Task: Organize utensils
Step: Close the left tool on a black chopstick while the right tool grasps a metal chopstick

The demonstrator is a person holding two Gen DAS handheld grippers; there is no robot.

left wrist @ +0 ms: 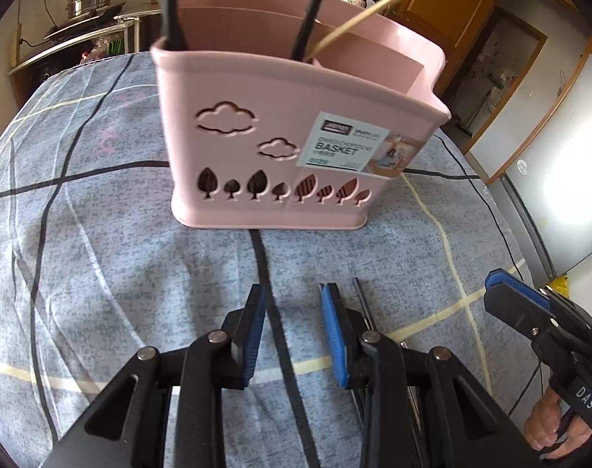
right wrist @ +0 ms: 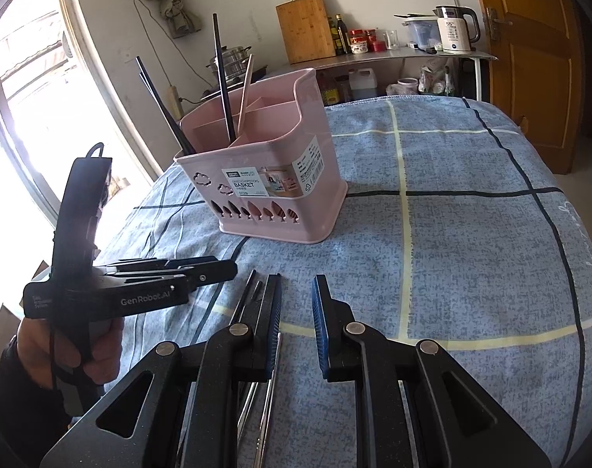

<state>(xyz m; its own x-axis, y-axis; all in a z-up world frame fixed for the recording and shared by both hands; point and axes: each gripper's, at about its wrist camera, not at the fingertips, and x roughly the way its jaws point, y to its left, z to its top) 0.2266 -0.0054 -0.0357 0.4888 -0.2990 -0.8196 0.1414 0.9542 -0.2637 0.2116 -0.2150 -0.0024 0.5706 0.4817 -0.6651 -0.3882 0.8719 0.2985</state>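
The table (right wrist: 471, 234), covered in a blue-grey checked cloth, carries one pink utensil basket (left wrist: 280, 132) standing upright toward its far left part; it has inner dividers, cloud and tree cut-outs on the near wall and a paper label at the right of that wall. Progress is judged partial: three black chopsticks (right wrist: 222, 89) and one pale wooden chopstick (right wrist: 246, 89) already stand leaning in the basket's left compartments, while the right compartment appears empty. Remaining work lies on the cloth at the near edge: a small cluster of loose utensils (right wrist: 257, 382), dark sticks and at least one bright metal piece, their count not determinable because the tools hide them. The left gripper (left wrist: 294, 327) hangs over the cloth just left of those pieces, jaws apart with nothing between them. The right gripper (right wrist: 296, 327) hangs just right of the cluster, jaws likewise apart and empty. Neither tool touches the basket, which sits well beyond both.
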